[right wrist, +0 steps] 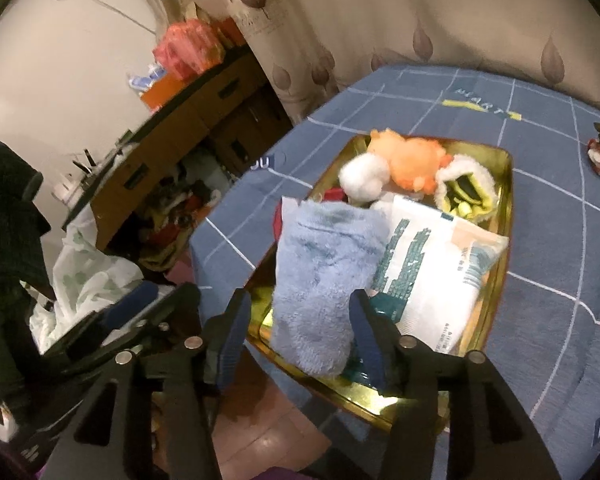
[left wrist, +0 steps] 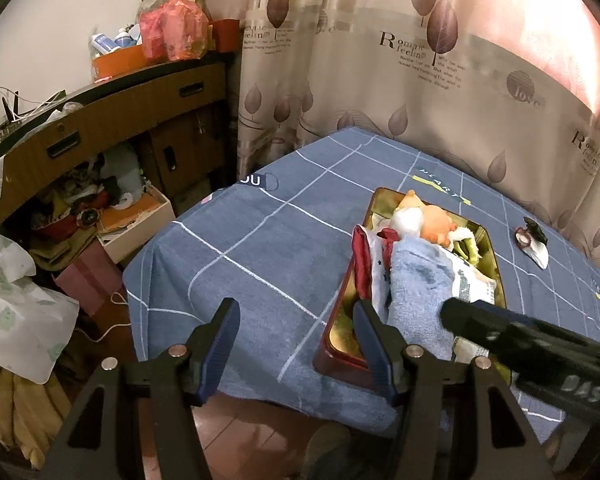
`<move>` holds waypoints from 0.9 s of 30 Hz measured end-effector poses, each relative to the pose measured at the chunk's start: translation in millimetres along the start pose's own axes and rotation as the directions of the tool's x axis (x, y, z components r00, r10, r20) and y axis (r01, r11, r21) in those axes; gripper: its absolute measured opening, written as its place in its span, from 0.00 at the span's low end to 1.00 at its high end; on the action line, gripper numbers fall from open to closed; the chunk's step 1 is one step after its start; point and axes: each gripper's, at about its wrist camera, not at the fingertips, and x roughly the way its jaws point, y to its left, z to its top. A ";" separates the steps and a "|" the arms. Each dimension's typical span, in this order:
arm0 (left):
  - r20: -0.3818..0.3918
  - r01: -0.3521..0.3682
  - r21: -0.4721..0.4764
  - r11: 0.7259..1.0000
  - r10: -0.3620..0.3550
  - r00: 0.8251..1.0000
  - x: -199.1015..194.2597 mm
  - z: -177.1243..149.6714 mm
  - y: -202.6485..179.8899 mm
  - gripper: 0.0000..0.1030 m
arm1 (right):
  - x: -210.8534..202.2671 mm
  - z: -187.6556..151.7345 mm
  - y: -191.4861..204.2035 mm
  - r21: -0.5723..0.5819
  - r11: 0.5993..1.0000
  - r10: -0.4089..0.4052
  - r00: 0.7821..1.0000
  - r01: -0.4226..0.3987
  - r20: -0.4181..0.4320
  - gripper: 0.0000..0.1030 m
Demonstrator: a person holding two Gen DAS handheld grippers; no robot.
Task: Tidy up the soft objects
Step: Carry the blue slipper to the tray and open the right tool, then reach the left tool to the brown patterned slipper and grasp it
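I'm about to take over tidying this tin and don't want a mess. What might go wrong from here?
1. The blue towel stands taller than the tin's rim between the open right gripper's fingers, so it may flop out.
2. The tin sits at the table's near edge, so a nudge might push it off.
3. The left gripper hangs open just beside the tin, so the two grippers may bump.

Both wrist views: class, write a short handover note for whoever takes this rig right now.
Left gripper: open, empty, at the tin's near corner.
Right gripper: open astride the blue towel, pads not pressing.
In the tin: towel, white pack, orange plush, white pompom, more soft bits.
Left: small dark item on the table, right of the tin.
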 end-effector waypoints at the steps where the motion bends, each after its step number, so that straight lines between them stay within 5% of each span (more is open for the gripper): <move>1: 0.000 -0.001 0.002 1.000 0.001 1.000 0.2 0.2 0.1 0.59 | -6.0 -1.1 -0.9 0.004 1.000 -0.002 1.000 0.002 0.019 0.49; 5: 0.000 -0.004 0.004 1.000 0.004 1.000 -0.2 -0.4 -0.6 0.59 | -35.5 -8.5 -13.6 0.006 0.999 -0.055 0.992 0.054 0.113 0.52; 9: -0.003 -0.005 0.011 1.000 0.005 1.000 -0.1 -0.1 -1.3 0.59 | -68.2 -15.8 -48.1 0.020 0.970 -0.242 0.948 0.244 0.205 0.64; 12: -0.006 -0.009 0.018 1.000 0.009 1.000 0.6 -0.2 -3.2 0.59 | -93.8 -23.9 -102.3 0.108 0.907 -0.420 0.879 0.406 0.225 0.68; 16: -0.013 -0.022 0.037 0.999 0.023 1.000 2.5 -1.6 -7.3 0.59 | -123.3 -38.1 -186.8 0.210 0.760 -0.647 0.747 0.615 0.152 0.69; 20: -0.008 -0.033 0.051 0.998 0.034 0.999 2.9 -1.9 -9.7 0.59 | -147.0 -55.8 -262.6 0.256 0.609 -0.782 0.623 0.751 0.032 0.71; 24: -0.013 -0.044 0.060 0.997 0.045 0.999 4.9 -2.7 -10.8 0.59 | -172.2 -78.4 -326.6 0.334 0.505 -0.827 0.557 0.796 -0.077 0.75; 25: -0.015 -0.047 0.061 0.997 0.048 0.999 5.6 -2.8 -11.0 0.59 | -180.0 -84.3 -337.6 0.367 0.507 -0.819 0.568 0.780 -0.076 0.87; 27: -0.018 -0.051 0.065 0.997 0.052 0.998 7.2 -2.5 -12.2 0.59 | -195.3 -91.9 -353.7 0.448 0.482 -0.811 0.577 0.753 -0.097 0.92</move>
